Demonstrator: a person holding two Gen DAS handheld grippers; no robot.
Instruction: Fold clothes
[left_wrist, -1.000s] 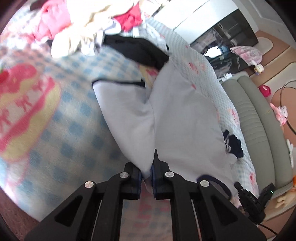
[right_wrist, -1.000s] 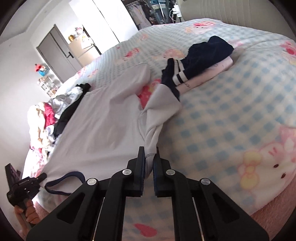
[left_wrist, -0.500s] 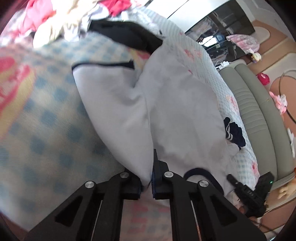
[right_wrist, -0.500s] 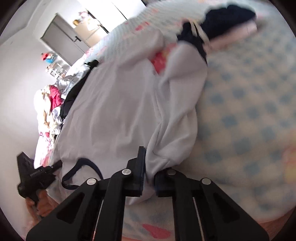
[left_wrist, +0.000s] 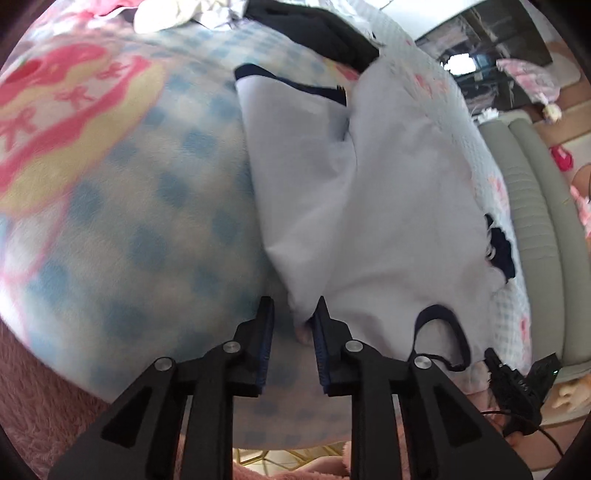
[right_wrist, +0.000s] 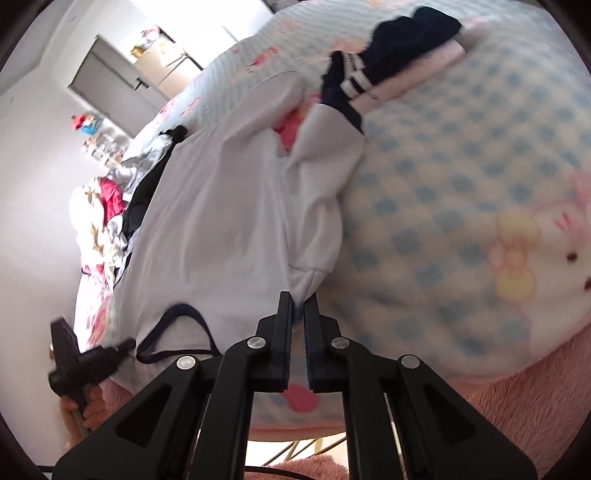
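A white T-shirt with navy trim (left_wrist: 369, 206) lies spread on a blue-checked blanket (left_wrist: 140, 229). Its navy collar (left_wrist: 439, 328) lies at the near edge of the bed. My left gripper (left_wrist: 293, 314) is open, its jaws on either side of the shirt's shoulder corner, which rests on the blanket. In the right wrist view the same shirt (right_wrist: 229, 221) lies flat, and my right gripper (right_wrist: 299, 302) is shut on its other shoulder corner at the seam. Both sleeves are folded in over the body.
A pile of unfolded clothes (left_wrist: 192, 11) and a black garment (left_wrist: 317, 29) lie at the far end of the bed. Folded navy and pink clothes (right_wrist: 399, 70) sit to the right. A grey padded headboard (left_wrist: 532, 236) runs along the side. The bed edge is just below both grippers.
Both grippers pulled the shirt's shoulders toward the near bed edge and lowered them. The left gripper opened and let go of its corner. The right gripper stays shut on the shirt.
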